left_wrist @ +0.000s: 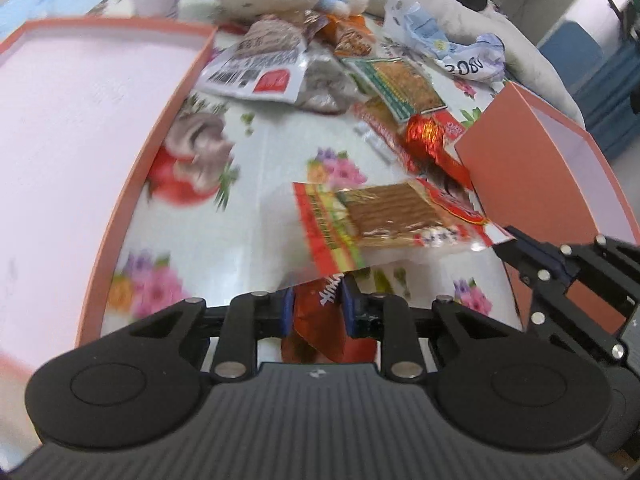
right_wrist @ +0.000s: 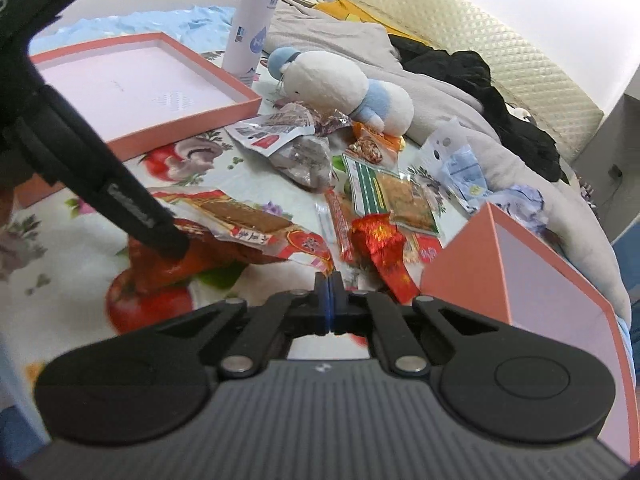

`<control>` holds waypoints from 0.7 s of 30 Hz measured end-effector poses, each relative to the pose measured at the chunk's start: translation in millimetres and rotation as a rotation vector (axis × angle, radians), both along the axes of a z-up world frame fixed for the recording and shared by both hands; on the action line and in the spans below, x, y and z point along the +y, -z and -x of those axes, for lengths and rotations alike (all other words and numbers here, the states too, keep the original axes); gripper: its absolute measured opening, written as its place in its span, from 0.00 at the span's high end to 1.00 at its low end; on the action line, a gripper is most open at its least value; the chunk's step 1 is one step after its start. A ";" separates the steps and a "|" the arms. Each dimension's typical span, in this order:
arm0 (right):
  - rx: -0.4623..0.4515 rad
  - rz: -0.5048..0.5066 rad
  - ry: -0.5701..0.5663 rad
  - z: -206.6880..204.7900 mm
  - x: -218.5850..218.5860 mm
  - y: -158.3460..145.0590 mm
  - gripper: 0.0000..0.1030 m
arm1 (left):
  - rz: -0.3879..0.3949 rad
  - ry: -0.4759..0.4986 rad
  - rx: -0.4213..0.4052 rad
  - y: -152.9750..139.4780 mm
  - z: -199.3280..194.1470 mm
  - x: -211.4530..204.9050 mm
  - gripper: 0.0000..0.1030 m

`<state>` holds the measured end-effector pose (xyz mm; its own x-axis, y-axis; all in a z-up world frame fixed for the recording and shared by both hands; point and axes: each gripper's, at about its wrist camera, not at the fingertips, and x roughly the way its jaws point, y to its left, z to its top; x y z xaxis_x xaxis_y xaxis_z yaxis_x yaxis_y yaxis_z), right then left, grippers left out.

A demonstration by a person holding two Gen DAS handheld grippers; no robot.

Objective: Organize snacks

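Observation:
My left gripper [left_wrist: 318, 304] is shut on an orange-red snack packet [left_wrist: 316, 332]; the right wrist view shows the same grip [right_wrist: 176, 244] on the packet [right_wrist: 200, 262]. Over it lies a flat clear pack of brown strips [left_wrist: 384, 216] with red edges. My right gripper [right_wrist: 330, 280] is shut, and its tips pinch that pack's near corner [right_wrist: 320, 260]. The left wrist view shows these tips [left_wrist: 510, 238] on the pack's white corner. A shallow pink tray with an orange rim [left_wrist: 140, 184] lies at the left. An upright orange box [left_wrist: 500, 152] stands at the right.
More snacks lie beyond on the flowered cloth: a grey pack [left_wrist: 256, 68], a green-edged pack [left_wrist: 400, 84], a red foil sweet [left_wrist: 424, 136]. A white-and-blue plush toy [right_wrist: 332, 84], a white bottle [right_wrist: 252, 24], crumpled paper [left_wrist: 472, 60] and bedding sit behind.

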<state>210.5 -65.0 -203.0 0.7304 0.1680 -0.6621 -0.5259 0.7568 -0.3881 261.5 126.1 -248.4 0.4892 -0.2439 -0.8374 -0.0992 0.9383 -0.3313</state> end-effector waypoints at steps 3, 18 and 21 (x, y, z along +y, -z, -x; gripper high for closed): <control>-0.008 -0.001 0.012 21.8 -8.9 -5.9 0.97 | 0.006 -0.040 0.013 -4.4 24.5 0.6 0.75; 0.067 0.021 0.148 108.5 -68.1 2.6 0.97 | -0.020 -0.115 0.031 -16.9 104.5 -13.3 0.76; 0.127 -0.026 0.172 116.8 -76.2 3.8 0.90 | 0.009 -0.115 0.042 -11.4 108.7 -13.7 0.75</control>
<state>93.7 -141.2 -206.7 0.6609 0.0662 -0.7476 -0.4317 0.8484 -0.3065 152.8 112.4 -236.9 0.4792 -0.1959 -0.8556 -0.2195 0.9171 -0.3329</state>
